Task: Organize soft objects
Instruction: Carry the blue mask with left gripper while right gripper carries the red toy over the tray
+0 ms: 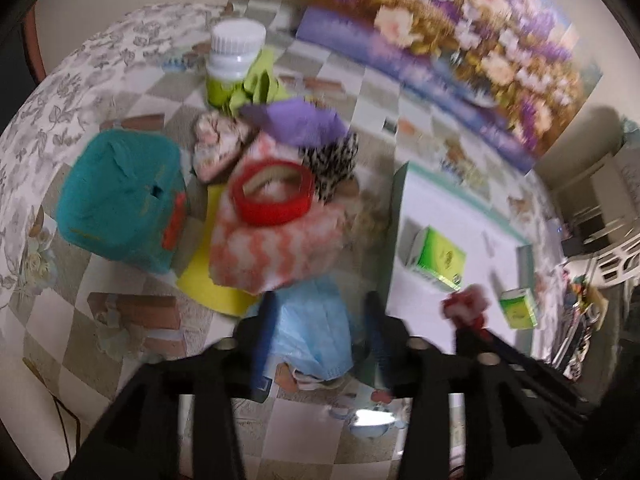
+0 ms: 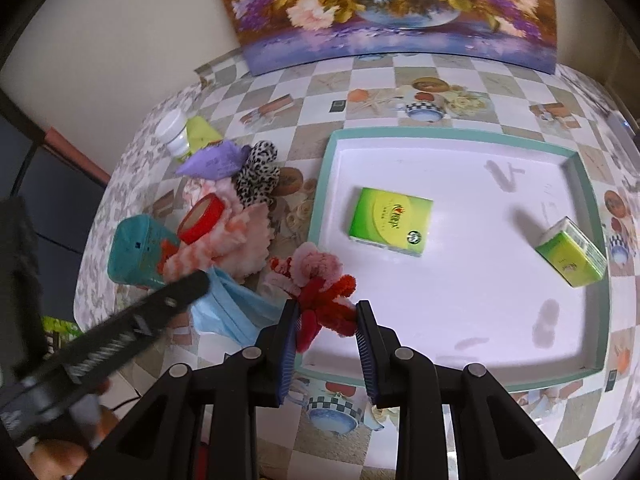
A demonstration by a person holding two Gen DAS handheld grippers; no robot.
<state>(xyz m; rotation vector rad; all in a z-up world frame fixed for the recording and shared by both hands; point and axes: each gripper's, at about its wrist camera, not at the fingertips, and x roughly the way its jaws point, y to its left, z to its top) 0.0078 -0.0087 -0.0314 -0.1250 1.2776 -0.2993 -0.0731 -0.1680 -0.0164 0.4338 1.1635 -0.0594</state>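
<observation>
Two green tissue packs (image 2: pixel 391 221) (image 2: pixel 571 257) already sit in the white tray (image 2: pixel 460 320) at the worktop's right side, one near its middle, one by its right wall. Right gripper (image 2: pixel 326 316) jaws grip a red-and-pink pipe-cleaner flower (image 2: pixel 320 280) over the tray's left rim, not yet set down. Left gripper (image 1: pixel 320 316) jaws stand apart astride one blue face mask (image 1: pixel 316 332), no pinch yet. Still in the left-side pile: one pink striped cloth (image 1: pixel 276 248), one leopard scrunchie (image 1: pixel 332 168), one teal pouch (image 1: pixel 120 200), one red tape roll (image 1: pixel 274 196), one bottle (image 1: pixel 236 60).
</observation>
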